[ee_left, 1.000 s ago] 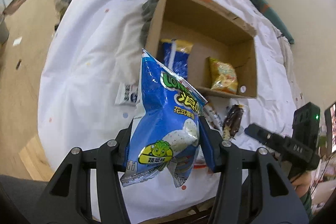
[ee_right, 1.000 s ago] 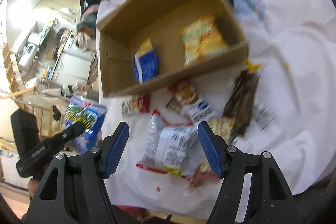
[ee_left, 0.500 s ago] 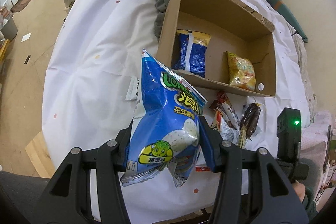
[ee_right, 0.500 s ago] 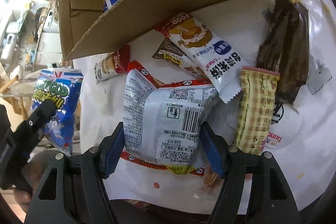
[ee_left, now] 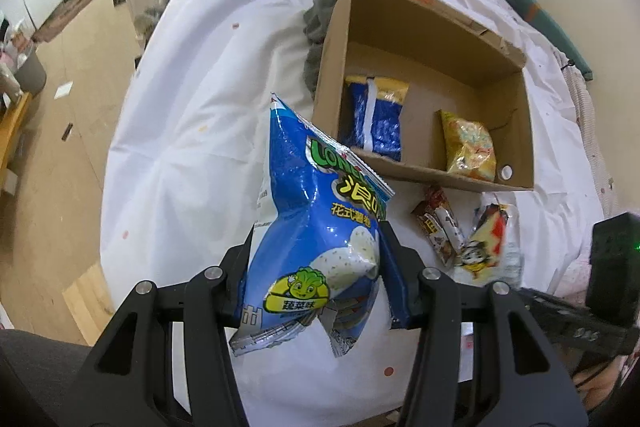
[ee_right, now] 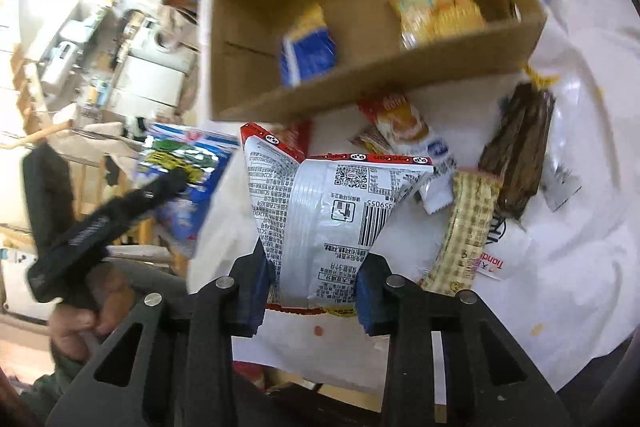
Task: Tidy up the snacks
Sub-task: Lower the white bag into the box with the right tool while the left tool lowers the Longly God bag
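My left gripper (ee_left: pixel 316 287) is shut on a blue chip bag (ee_left: pixel 316 227), held upright above the white cloth; the same bag (ee_right: pixel 180 179) shows at the left of the right wrist view. My right gripper (ee_right: pixel 314 291) is closing its jaws on a white and red snack packet (ee_right: pixel 328 211), whose lower end is pinched and crumpled between the pads. Beyond stands an open cardboard box (ee_left: pixel 424 179) (ee_right: pixel 320 95) holding a blue packet (ee_left: pixel 376 119) (ee_right: pixel 308 51) and a yellow packet (ee_left: pixel 468 147) (ee_right: pixel 436 7).
Loose snacks lie in front of the box on the white cloth (ee_left: pixel 192 115): a dark brown packet (ee_right: pixel 520 155), a yellow checked bar (ee_right: pixel 468 227), and a white and red stick pack (ee_right: pixel 408 131). A hand (ee_right: pixel 80 319) holds the left gripper. The floor drops away at left.
My right gripper closed in on the white and red packet, squeezing and lifting it off the cloth. The left gripper kept its hold on the blue bag with little movement.
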